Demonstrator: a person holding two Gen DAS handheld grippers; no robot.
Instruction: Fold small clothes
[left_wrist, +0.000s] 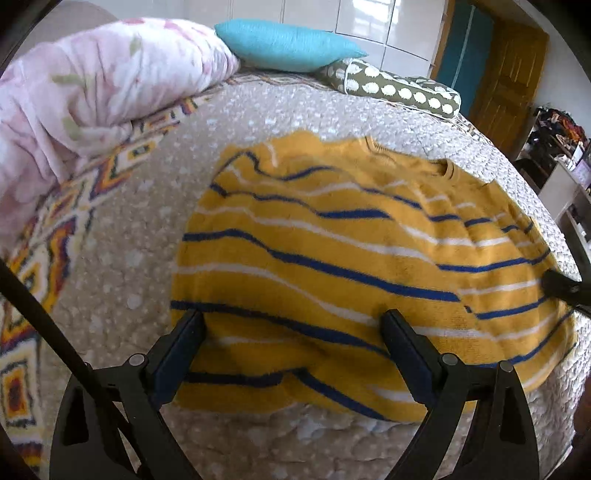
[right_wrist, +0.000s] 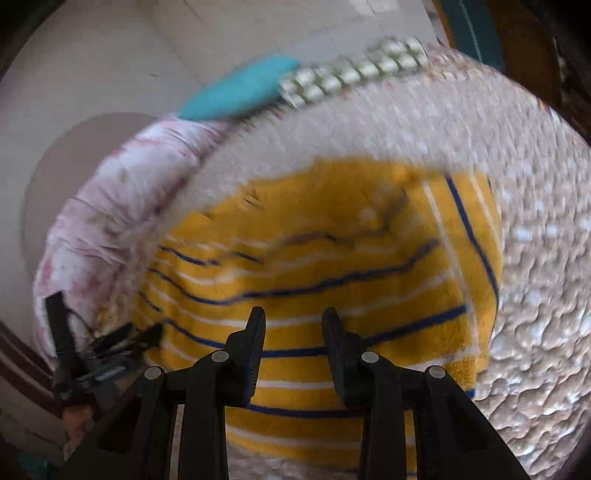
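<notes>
A small yellow sweater with blue and white stripes lies spread on the bubbly beige bed cover, its sleeves folded in over the body. My left gripper is open wide and empty, just above the sweater's near hem. The right gripper's tip shows at the sweater's right edge. In the blurred right wrist view the sweater fills the middle. My right gripper is open with a narrower gap and empty, above the sweater's striped body. The left gripper shows at the sweater's left edge.
A pink floral duvet is bunched at the far left. A teal pillow and a green spotted bolster lie at the head of the bed. A patterned blanket runs along the left. A wooden door and a cluttered shelf stand to the right.
</notes>
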